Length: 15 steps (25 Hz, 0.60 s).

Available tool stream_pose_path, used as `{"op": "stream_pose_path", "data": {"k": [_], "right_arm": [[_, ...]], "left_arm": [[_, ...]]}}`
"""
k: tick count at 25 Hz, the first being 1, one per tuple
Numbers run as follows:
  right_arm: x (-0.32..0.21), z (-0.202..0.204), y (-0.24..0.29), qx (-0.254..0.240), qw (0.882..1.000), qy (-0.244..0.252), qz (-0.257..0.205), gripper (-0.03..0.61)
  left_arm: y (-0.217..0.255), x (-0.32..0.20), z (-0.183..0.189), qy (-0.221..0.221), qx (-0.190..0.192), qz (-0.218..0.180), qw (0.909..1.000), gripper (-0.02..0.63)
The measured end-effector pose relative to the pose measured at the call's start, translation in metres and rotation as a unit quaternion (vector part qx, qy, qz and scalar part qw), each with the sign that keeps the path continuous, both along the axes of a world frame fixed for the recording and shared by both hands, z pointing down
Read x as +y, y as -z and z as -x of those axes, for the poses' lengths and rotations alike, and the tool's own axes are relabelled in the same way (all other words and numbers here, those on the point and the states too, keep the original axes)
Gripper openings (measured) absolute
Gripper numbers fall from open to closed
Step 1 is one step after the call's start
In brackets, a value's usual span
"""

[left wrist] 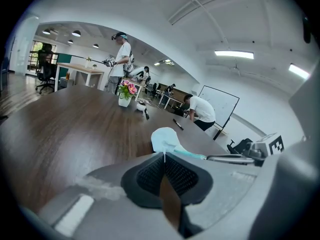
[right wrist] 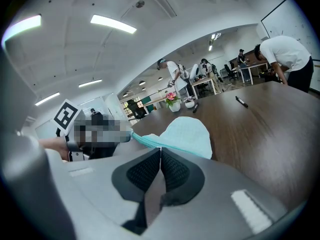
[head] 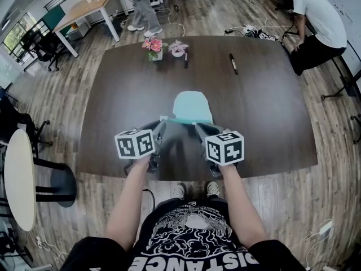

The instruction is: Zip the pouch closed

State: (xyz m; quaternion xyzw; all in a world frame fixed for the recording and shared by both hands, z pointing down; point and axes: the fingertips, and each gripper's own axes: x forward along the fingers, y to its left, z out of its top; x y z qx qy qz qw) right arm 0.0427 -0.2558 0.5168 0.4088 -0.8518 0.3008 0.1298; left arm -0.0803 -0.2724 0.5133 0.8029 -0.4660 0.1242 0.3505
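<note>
The wooden floor is seen all round the edges of the head view, and the middle of that view is filled by a wide, dark brown table. A light wooden table is set at the upper left, and a round white table is cut by the left edge. A person in a white shirt is bent over at the upper right, off the table's far corner. A second person is seen standing at the top, past the far edge.

The pouch, pale teal, is found at the centre of the frame, over the near half of the table, with its zip band turned toward the bottom of the frame. That band is stretched between the two claws. The left claw is closed tight, and a thin white tab at the left end of the band is pinched between its pads. The right claw is likewise fully closed, with the other end of the band caught at its tips.

Near the table's upper edge, a small pot of pink flowers is stood just left of a paler potted flower. A dark pen is laid just beside the latter, and a black marker is laid well apart to the right.
</note>
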Motion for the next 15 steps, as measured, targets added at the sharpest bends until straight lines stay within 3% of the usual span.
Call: {"op": "stream_pose_path", "data": {"k": [15], "right_arm": [[0.0000,-0.0076,-0.0026,0.003,1.000,-0.013,0.005,0.009]], "left_arm": [[-0.0018,0.0007,0.0044,0.007,-0.002,0.001,1.0000,0.009]]}}
